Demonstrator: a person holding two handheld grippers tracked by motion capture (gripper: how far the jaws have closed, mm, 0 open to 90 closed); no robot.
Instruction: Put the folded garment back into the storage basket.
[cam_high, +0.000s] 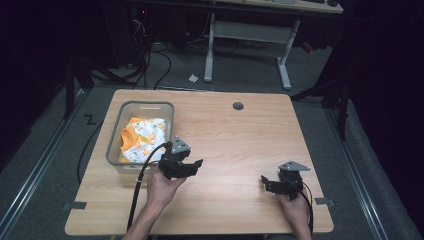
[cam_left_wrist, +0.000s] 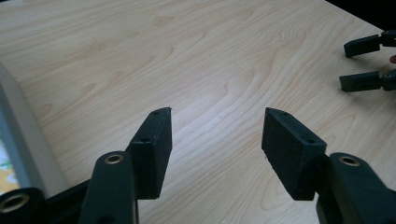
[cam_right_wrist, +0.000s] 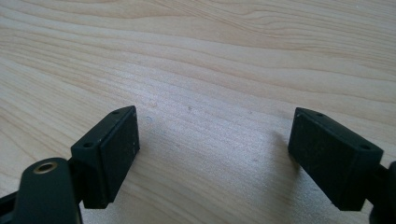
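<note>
On the left side of the wooden desk sits a grey plastic bin, and inside it lies a heap of orange and white packets or cloth; I cannot tell which from where I stand. Just beside the bin's near right corner the person's left hand holds the left gripper above the bare wood, its jaws spread apart with nothing between them. A black cable trails from it back toward the desk's near edge. In the left gripper view the two black jaws stand wide over pale wood grain, the bin's grey wall at the left edge, and the other gripper's jaws show far off at the upper right, also parted.

Well apart from it, near the desk's right front corner, the right hand holds the right gripper, pointed leftward across the desk. Its jaws are released too, gaping over empty wood in the right gripper view, gripping nothing. A small round grommet hole sits near the desk's far edge. Beyond the desk stands a second table on white legs over grey carpet with loose cables.
</note>
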